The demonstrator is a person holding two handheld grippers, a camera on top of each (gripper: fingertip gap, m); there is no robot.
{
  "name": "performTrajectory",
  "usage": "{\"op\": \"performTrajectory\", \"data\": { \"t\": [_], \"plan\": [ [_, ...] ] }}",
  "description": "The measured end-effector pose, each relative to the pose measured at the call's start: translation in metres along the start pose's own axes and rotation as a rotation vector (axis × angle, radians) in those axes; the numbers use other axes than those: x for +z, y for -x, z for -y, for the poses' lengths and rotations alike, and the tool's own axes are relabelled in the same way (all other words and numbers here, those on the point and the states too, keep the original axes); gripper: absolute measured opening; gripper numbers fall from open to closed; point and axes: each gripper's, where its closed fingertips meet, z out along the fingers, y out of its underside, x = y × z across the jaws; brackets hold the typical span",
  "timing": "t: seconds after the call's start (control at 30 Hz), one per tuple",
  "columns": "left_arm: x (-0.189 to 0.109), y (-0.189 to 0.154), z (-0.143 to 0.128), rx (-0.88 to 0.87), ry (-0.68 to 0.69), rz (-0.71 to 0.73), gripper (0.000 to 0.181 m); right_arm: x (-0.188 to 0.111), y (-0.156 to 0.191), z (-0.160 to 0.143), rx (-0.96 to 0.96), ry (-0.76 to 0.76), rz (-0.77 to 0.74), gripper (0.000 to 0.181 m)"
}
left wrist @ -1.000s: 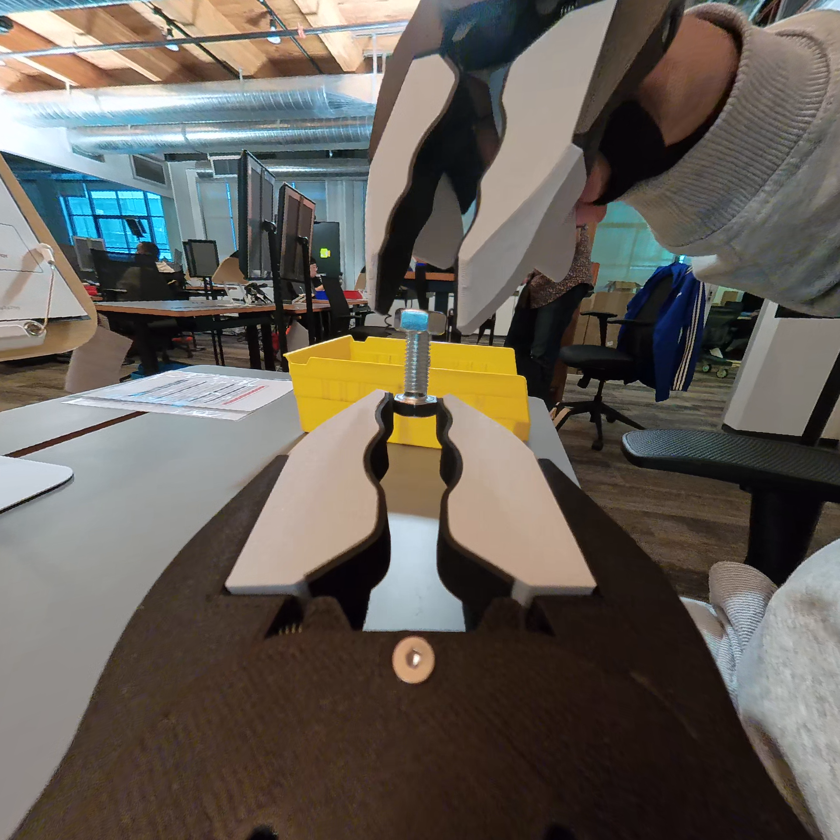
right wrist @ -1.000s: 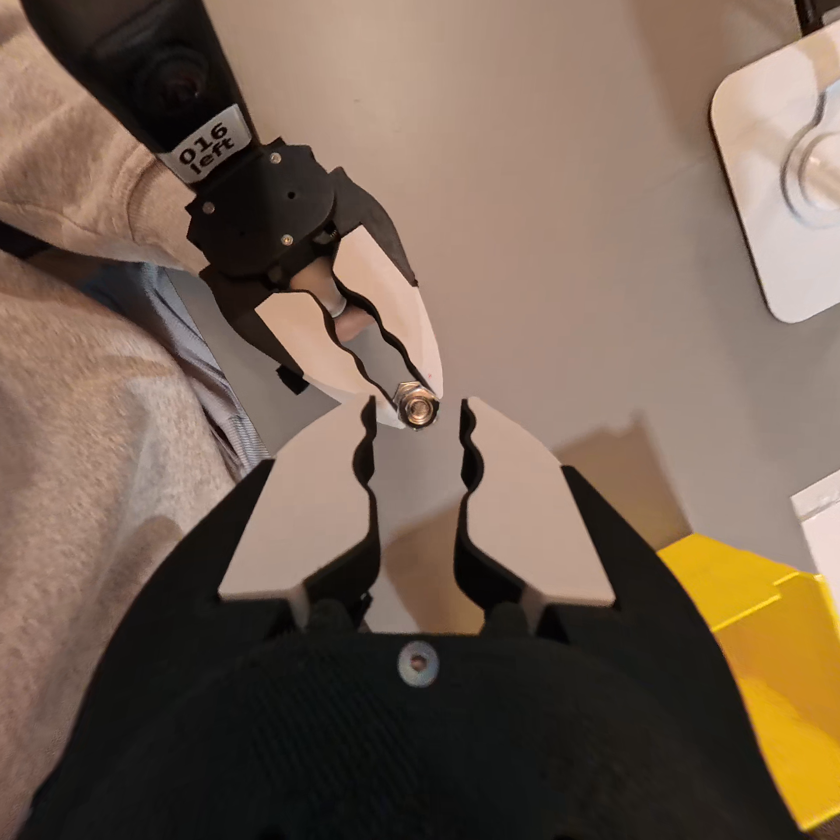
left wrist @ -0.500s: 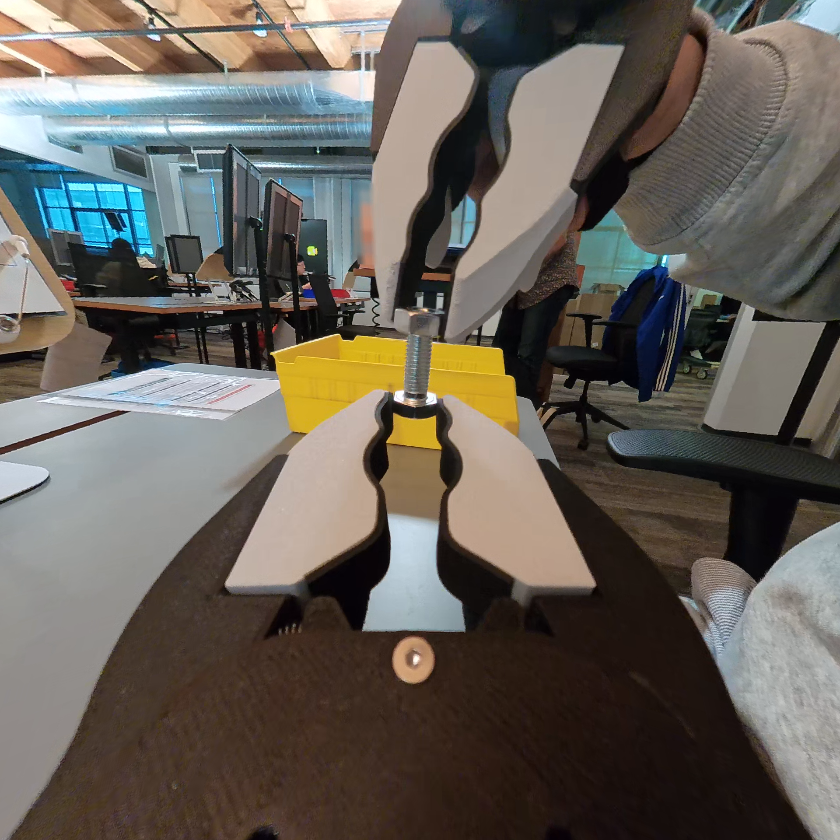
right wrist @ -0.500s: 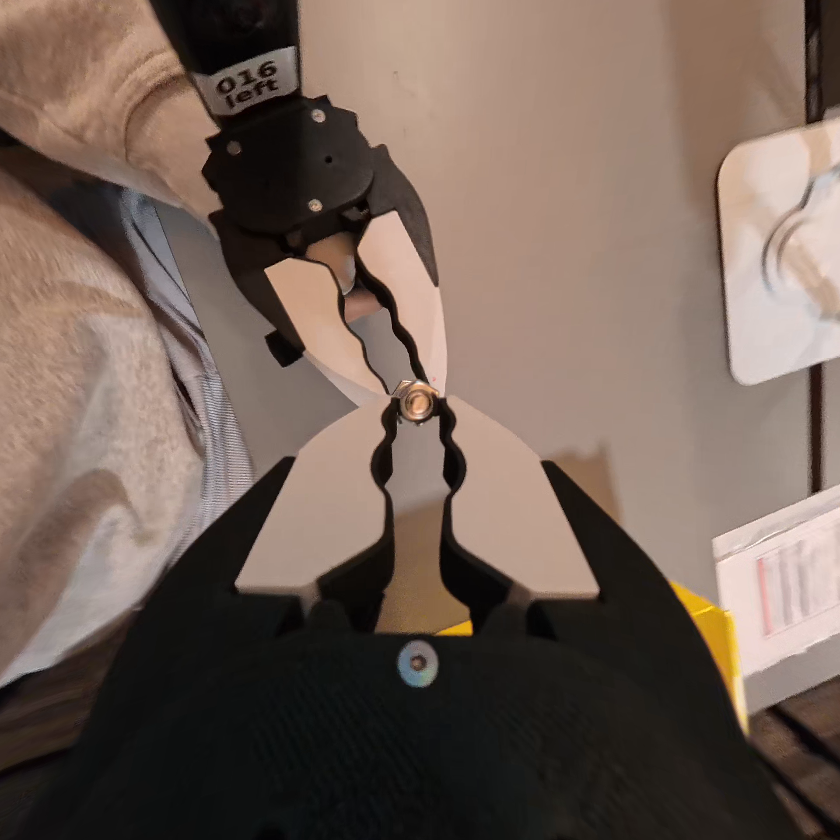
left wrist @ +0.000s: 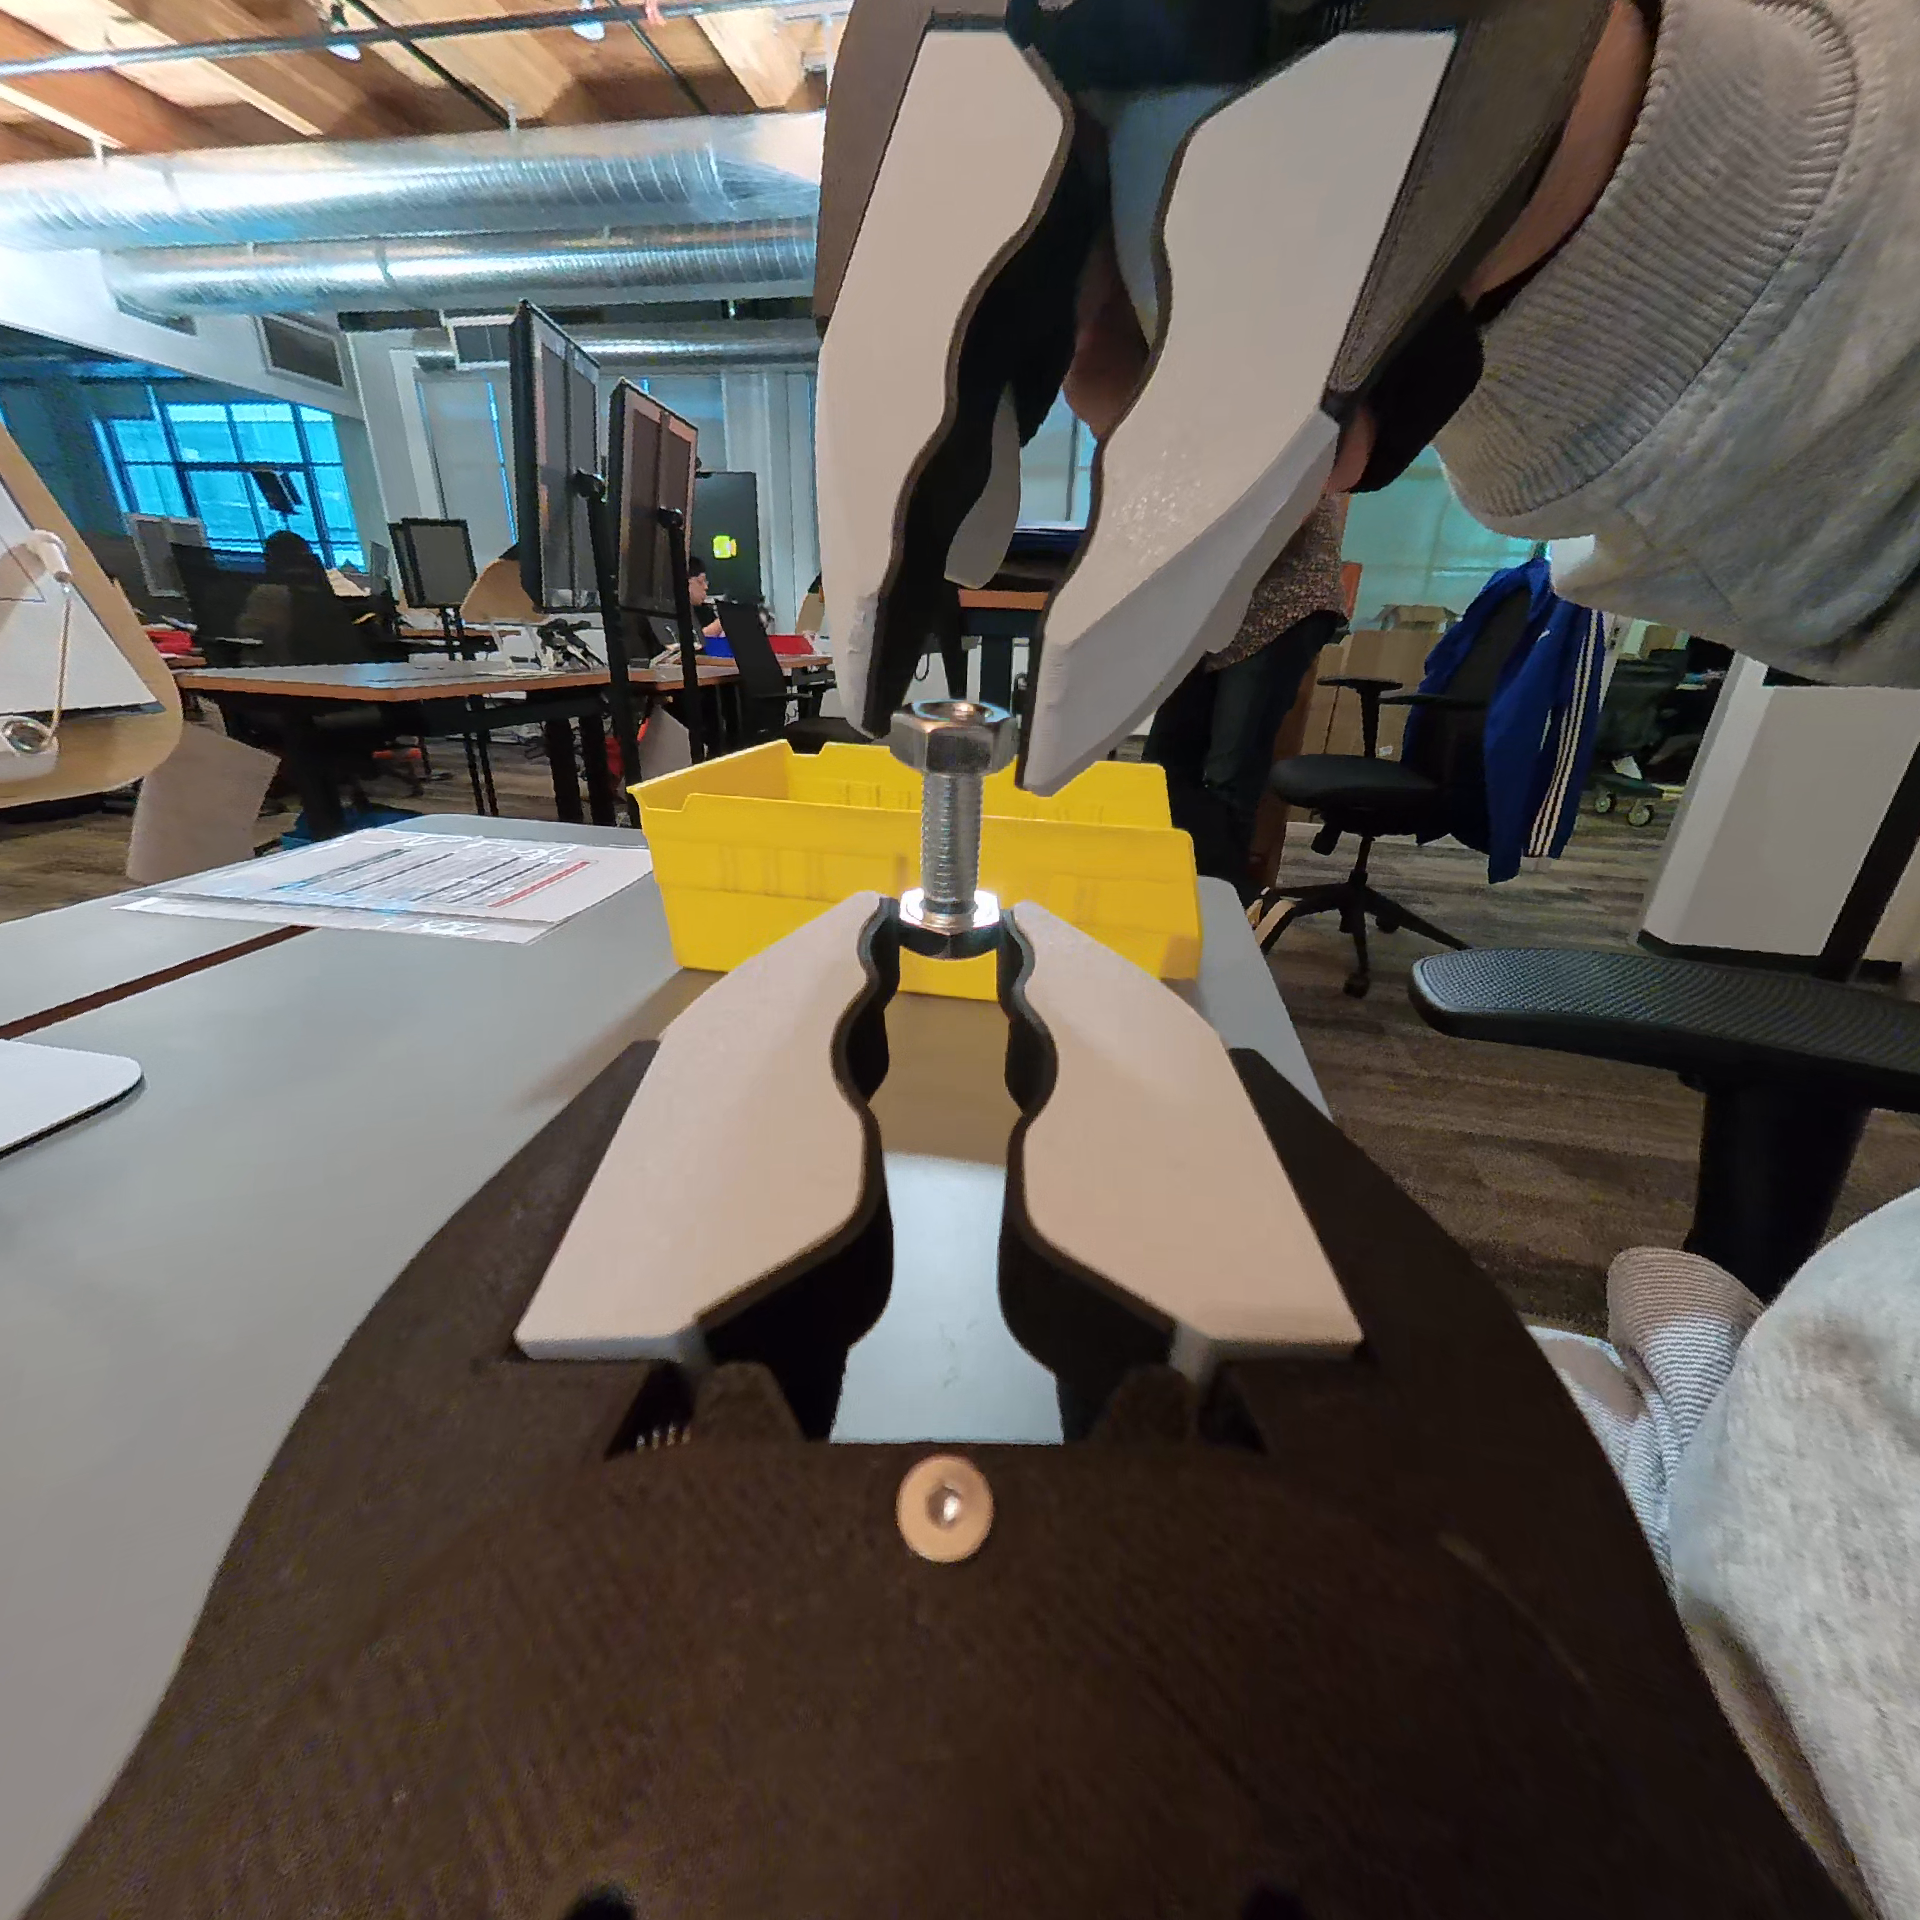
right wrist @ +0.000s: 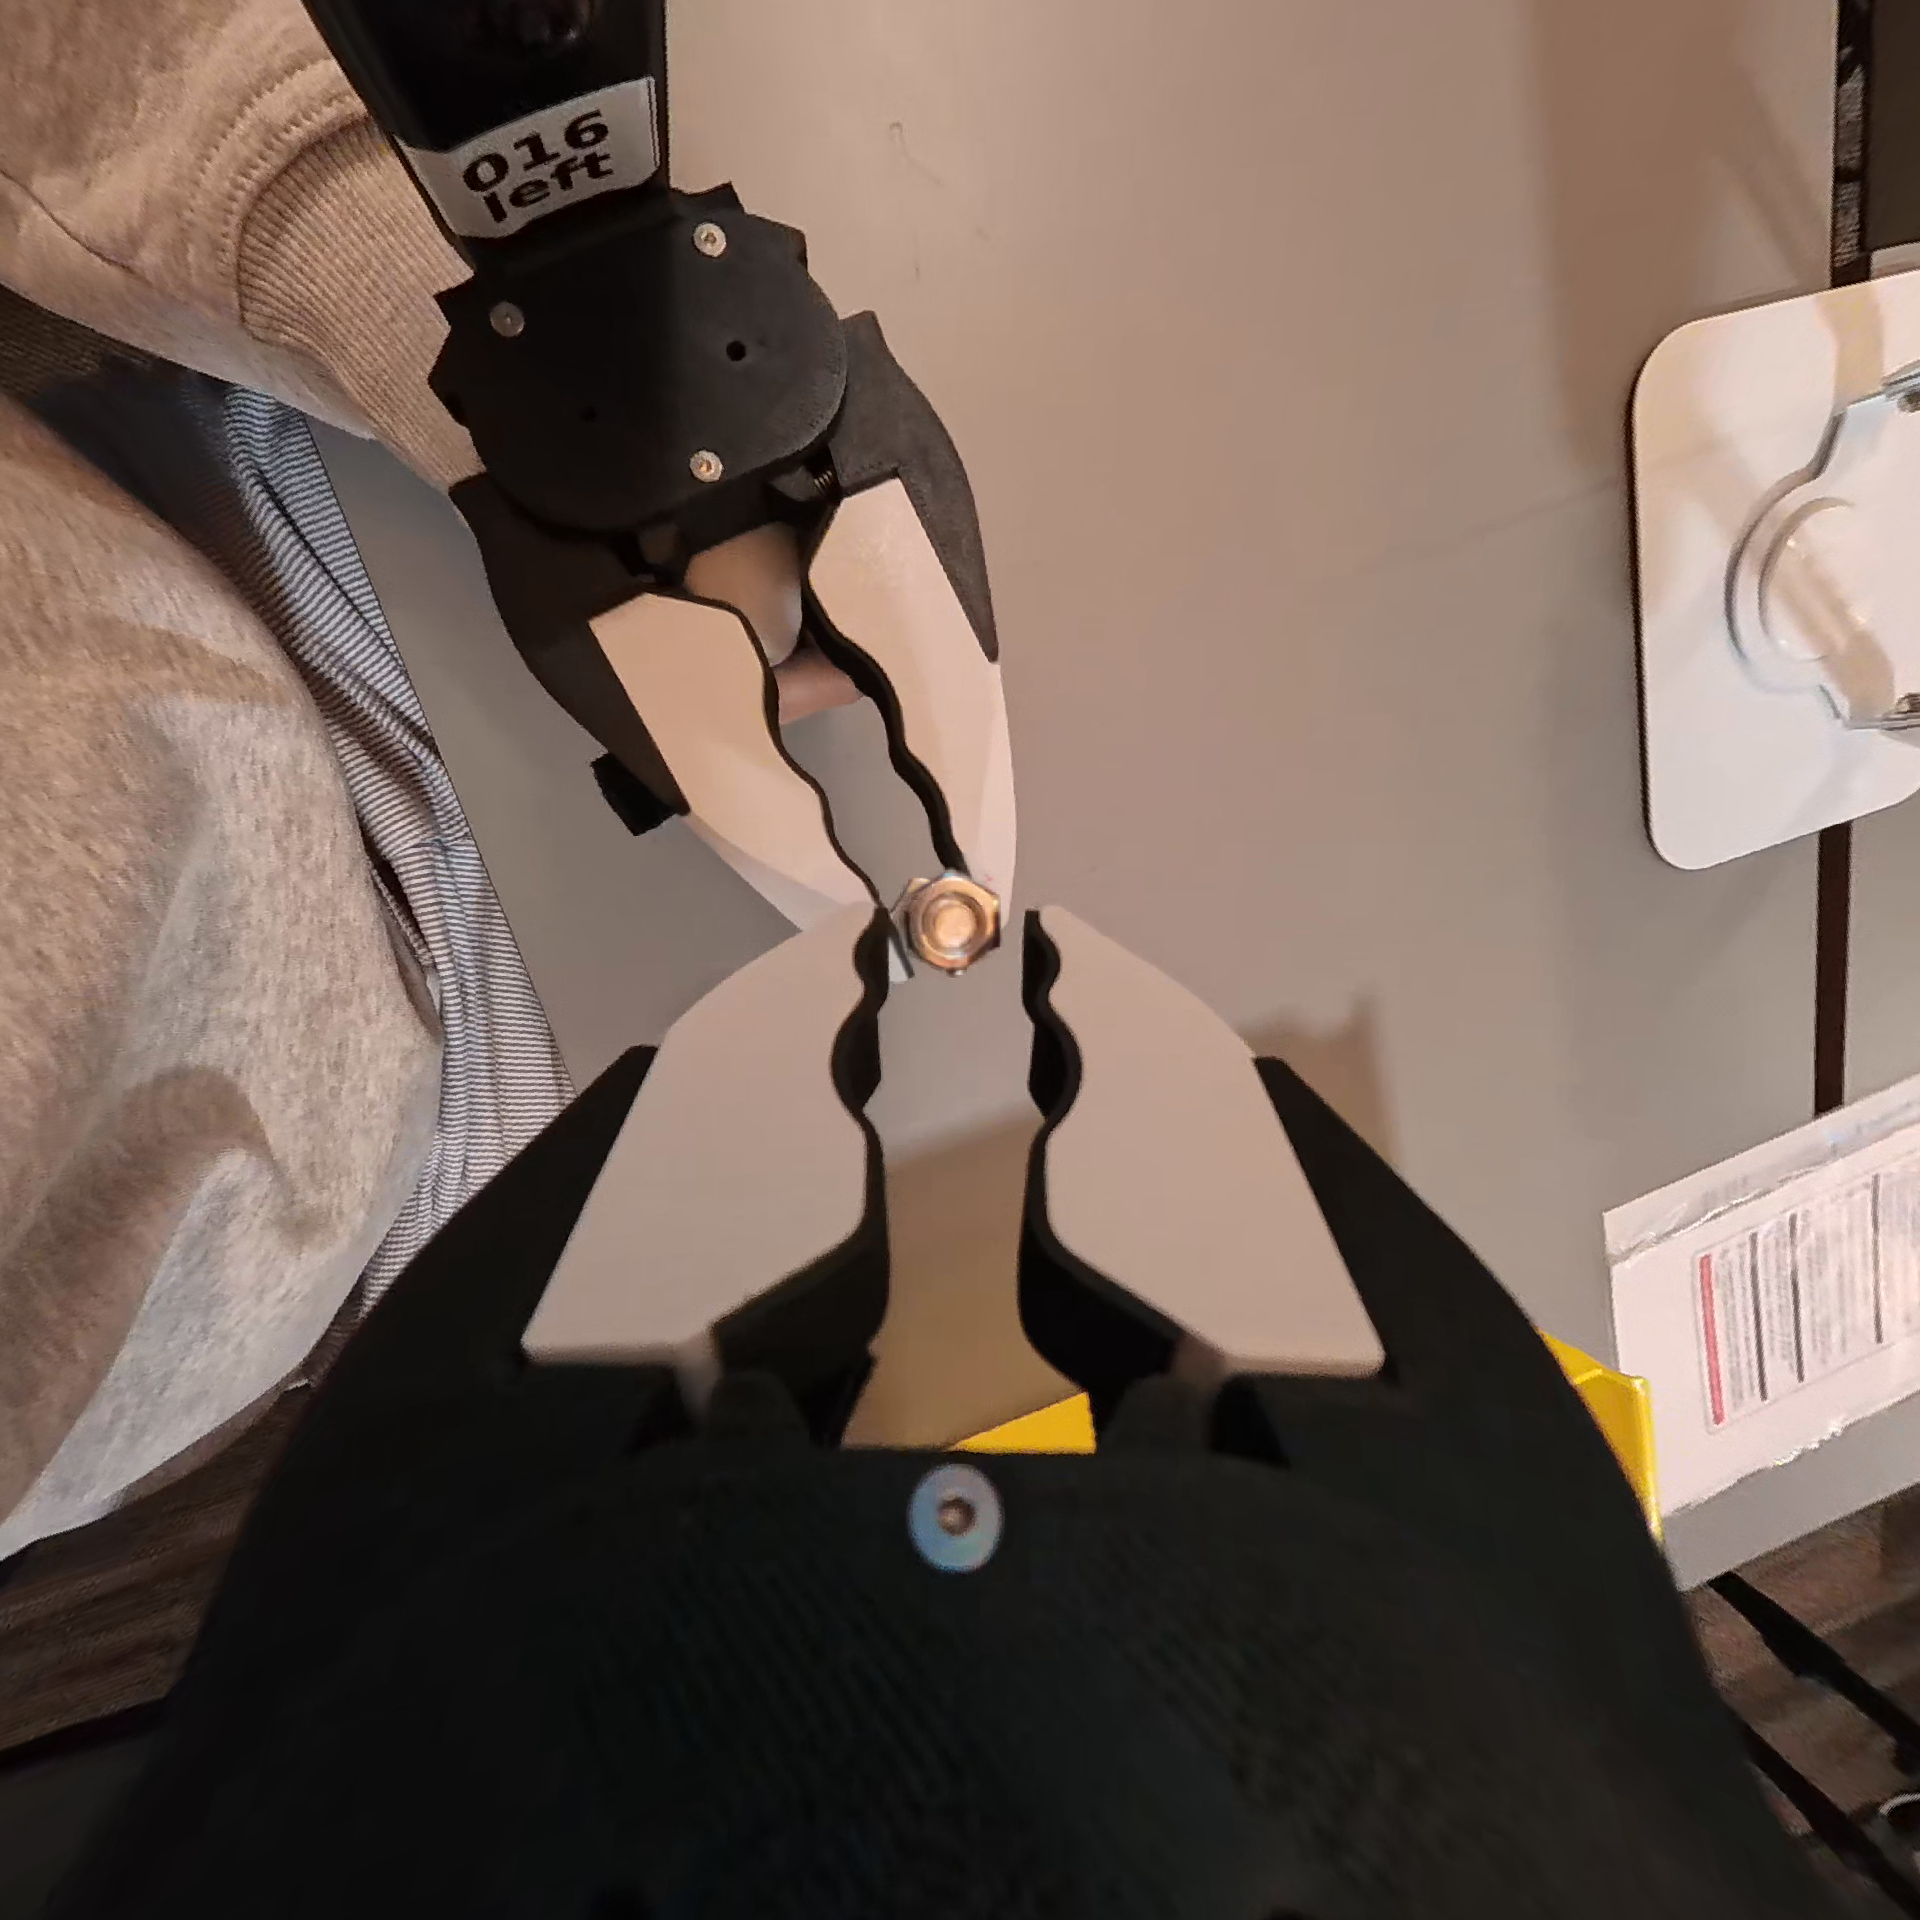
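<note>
My left gripper (left wrist: 948, 927) is shut on a steel nut (left wrist: 948, 914) at its fingertips. A silver bolt (left wrist: 948, 831) stands upright out of the nut, hex head on top. My right gripper (left wrist: 954, 746) points down from above, its two fingertips either side of the bolt head, slightly apart. In the right wrist view my right gripper (right wrist: 956, 925) flanks the bolt head (right wrist: 948, 928). Its left finger is close against the head, and a small gap shows on the right. The left gripper (right wrist: 935, 896) comes in from the upper left there.
A yellow bin (left wrist: 1081, 862) sits on the grey table (left wrist: 312, 1143) just beyond the bolt. A printed sheet (left wrist: 416, 873) lies at the left. A white stand base (right wrist: 1766, 582) is on the table. A black office chair (left wrist: 1662, 1018) stands at the right. The grippers are tip to tip, or close to it.
My right gripper came down wide open and closed on the bolt head half a second ago. Its jaws have now parted slightly. The left gripper kept its hold.
</note>
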Motion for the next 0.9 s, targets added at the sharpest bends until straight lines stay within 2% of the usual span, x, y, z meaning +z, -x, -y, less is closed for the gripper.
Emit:
{"op": "performTrajectory", "data": {
  "t": [0.53,0.9],
  "plan": [
    [0.002,-0.003,-0.004,0.005,0.026,-0.010,0.018,0.005,0.012,0.006,-0.058,0.002,0.021,0.028],
    [0.000,0.007,-0.003,-0.037,0.018,0.028,0.018,0.002,0.017,0.004,-0.052,0.028,0.024,0.018]
  ]
}}
